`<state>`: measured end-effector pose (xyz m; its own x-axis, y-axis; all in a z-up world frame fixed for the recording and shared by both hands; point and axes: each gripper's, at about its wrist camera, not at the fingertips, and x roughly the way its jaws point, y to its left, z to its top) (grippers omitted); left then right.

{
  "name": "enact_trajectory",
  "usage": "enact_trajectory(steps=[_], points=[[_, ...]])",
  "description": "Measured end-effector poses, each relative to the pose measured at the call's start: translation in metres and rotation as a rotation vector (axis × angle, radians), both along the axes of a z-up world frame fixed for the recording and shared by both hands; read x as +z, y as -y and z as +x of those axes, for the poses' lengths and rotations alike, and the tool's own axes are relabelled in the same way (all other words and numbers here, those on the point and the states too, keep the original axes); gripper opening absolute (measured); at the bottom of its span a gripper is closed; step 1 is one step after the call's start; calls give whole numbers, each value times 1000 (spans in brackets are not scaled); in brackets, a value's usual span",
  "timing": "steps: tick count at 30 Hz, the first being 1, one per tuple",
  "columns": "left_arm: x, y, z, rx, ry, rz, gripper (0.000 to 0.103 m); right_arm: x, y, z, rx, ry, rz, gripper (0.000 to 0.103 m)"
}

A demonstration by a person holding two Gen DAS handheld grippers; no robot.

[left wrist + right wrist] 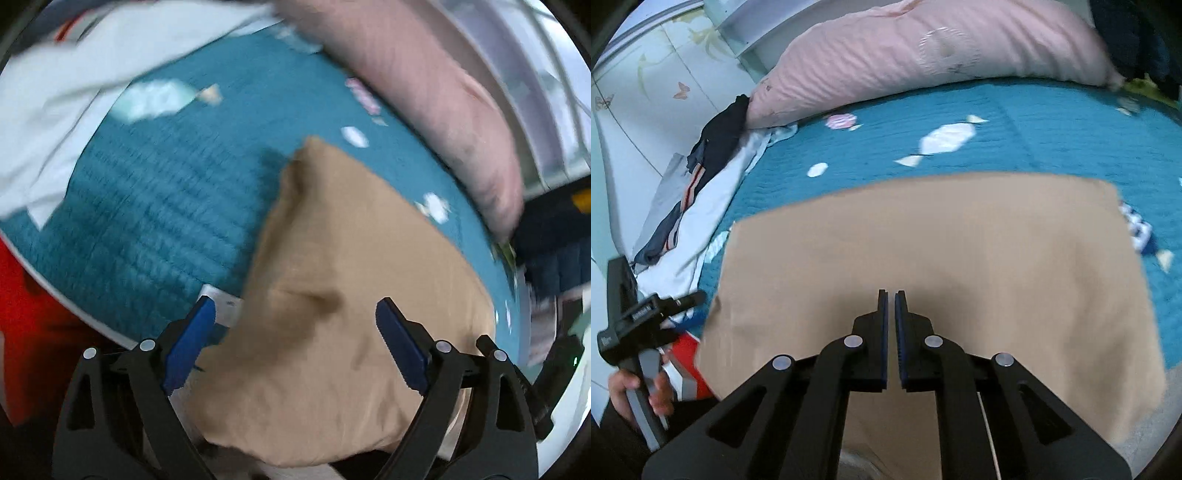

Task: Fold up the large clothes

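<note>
On the bed [1015,122], covered by a teal quilt, a tan garment [923,240] lies spread flat at the near edge, with a pink pillow [905,59] along the far side. The right tool [890,295] hangs over the garment, its blue pads pressed together on nothing. The left tool [295,325] is spread wide above a rumpled part of the garment [332,277], not gripping it. White bedding [713,192] lies at left.

I can read no text, number or brand anywhere: the small light plate on the left gripper [639,314] is too blurred to make out, and the faint round emblem on the pink pillow [945,51] shows no letters I can tell.
</note>
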<state>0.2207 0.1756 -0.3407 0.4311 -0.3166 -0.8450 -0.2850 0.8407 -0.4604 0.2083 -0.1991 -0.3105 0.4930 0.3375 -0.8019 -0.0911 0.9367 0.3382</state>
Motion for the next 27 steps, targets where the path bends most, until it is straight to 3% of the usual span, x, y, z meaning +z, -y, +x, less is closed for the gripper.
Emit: enact_trajectory(steps=[4, 12, 15, 19, 23, 27], points=[[-18, -1, 19, -49, -64, 42, 89, -2, -22, 41, 10, 6, -12, 1], [-37, -2, 37, -59, -85, 64, 94, -37, -28, 92, -25, -52, -76, 1], [-31, -6, 34, -69, -49, 69, 94, -60, -31, 96, -11, -94, -108, 0], [-24, -17, 18, -58, -27, 6, 94, -74, -30, 97, -15, -93, -118, 0], [-40, -19, 12, -73, -105, -50, 94, -67, -31, 94, -16, -94, -127, 0], [-40, -7, 13, -98, -110, 10, 94, -49, -29, 84, -25, -77, -126, 0]])
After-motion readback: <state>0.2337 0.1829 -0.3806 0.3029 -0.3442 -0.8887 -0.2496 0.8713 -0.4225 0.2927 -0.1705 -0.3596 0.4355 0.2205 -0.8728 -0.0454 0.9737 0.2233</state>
